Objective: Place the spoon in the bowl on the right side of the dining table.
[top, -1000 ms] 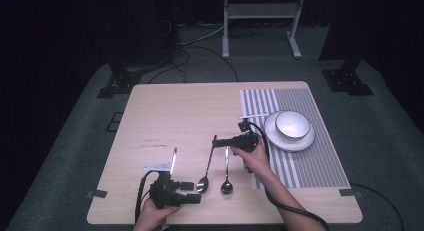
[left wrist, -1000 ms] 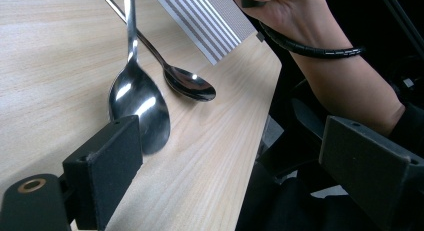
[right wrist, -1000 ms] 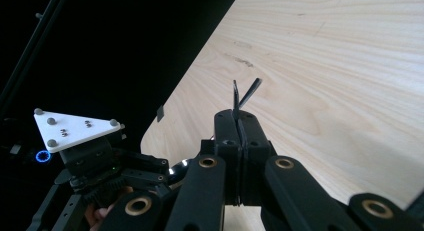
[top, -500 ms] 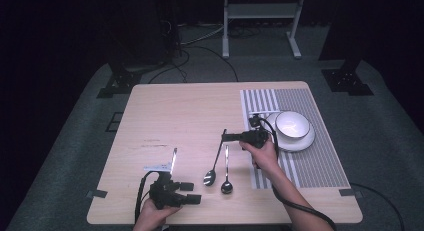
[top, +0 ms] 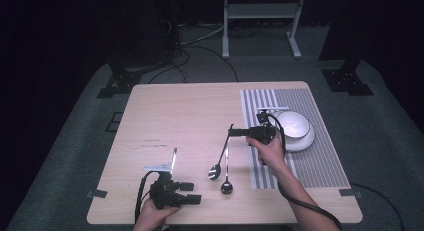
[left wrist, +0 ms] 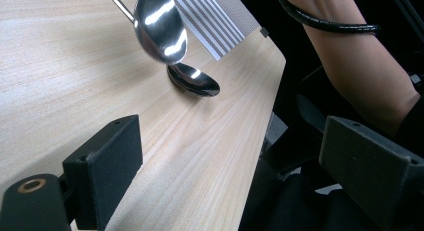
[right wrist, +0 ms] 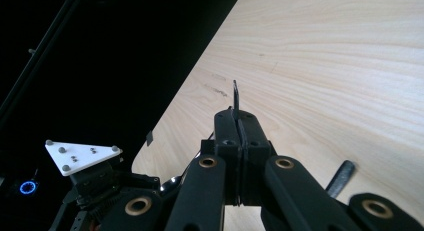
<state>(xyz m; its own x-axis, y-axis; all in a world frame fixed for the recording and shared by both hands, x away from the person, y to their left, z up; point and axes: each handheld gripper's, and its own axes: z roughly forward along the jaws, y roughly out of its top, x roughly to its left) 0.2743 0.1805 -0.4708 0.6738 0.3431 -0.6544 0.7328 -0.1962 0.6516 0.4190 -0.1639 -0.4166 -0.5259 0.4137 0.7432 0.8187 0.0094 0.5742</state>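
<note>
Right gripper (top: 232, 132) has shifted toward the striped mat (top: 320, 166) since the earlier frame, and the lifted spoon (top: 222, 153) has swung with it. Fingers (right wrist: 227, 128) are clenched on the tip of that spoon's handle, seen edge-on in the right gripper view. The spoon slants down toward the near edge. In the left gripper view its bowl end (left wrist: 160, 26) appears just clear of the worktop (top: 175, 116).

Second spoon (top: 226, 183) lies flat just beside it, untouched. Left gripper (top: 192, 193) rests at the near edge, fingers released, nothing between them.

Step in hand, as I judge it: carrying one spoon across to the place setting. White bowl (top: 294, 125) sits on its plate (top: 307, 140) on the mat.

Next move likely calls for more lift to clear the mat's edge, with the grip kept firm so the spoon doesn't pivot. After that, a level set-down beside the plate.
</note>
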